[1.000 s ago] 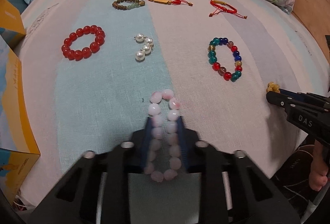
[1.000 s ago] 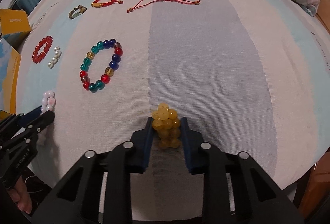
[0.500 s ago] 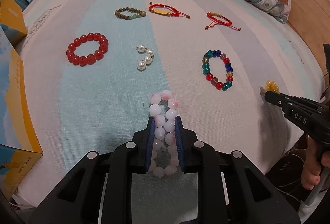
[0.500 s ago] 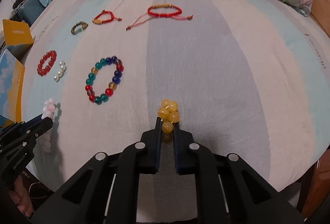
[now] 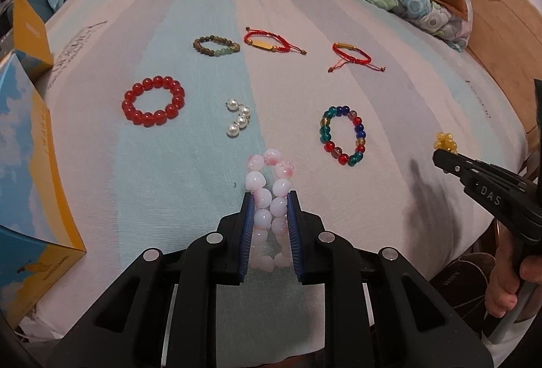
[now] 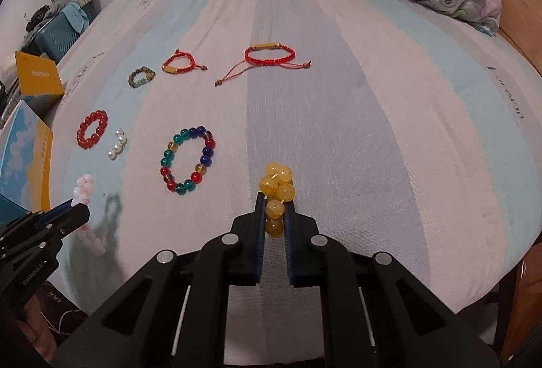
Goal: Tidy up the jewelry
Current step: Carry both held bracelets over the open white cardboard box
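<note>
Striped bedsheet (image 5: 189,198): eight bracelets, two in hand-held grippers.

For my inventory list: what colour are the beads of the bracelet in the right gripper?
Yellow, amber-like beads on the bracelet; the right wrist view shows them best.

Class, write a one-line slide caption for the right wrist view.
Right gripper clamps a yellow bead bracelet above the striped bedsheet.
</note>
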`<state>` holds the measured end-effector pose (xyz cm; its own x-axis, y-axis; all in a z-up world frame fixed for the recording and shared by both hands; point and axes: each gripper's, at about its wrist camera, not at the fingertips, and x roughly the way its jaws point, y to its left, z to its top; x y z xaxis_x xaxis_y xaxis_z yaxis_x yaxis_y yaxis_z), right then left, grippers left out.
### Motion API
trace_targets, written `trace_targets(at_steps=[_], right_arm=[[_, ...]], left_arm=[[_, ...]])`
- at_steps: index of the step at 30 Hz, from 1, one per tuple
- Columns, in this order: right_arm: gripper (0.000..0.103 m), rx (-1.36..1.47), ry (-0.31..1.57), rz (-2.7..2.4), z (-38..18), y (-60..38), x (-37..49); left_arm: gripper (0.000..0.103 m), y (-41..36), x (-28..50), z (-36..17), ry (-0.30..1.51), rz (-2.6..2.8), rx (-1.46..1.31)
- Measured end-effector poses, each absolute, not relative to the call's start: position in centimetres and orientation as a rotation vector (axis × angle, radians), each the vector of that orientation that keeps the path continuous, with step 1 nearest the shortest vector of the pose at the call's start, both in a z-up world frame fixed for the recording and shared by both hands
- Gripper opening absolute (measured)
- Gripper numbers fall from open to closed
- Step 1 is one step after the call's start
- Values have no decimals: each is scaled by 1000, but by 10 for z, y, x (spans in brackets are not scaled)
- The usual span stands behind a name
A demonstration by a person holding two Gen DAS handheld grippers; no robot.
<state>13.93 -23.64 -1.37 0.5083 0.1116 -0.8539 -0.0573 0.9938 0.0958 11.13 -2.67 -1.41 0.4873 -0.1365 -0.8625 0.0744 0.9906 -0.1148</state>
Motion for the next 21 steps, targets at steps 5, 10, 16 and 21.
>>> trace_targets(at_steps=[5, 10, 16, 21], right_arm=[[9, 54, 1007, 94, -1, -234, 137], [9, 42, 981, 93, 13, -227, 136], [9, 27, 958, 98, 28, -212, 139], [9, 6, 928, 115, 46, -189, 144]], left_arm=[[19, -22, 110, -7, 1042, -104, -76], [19, -16, 108, 8, 1018, -85, -70], [19, -6, 106, 33, 959, -37, -48], [19, 11, 107, 54, 930, -1, -47]])
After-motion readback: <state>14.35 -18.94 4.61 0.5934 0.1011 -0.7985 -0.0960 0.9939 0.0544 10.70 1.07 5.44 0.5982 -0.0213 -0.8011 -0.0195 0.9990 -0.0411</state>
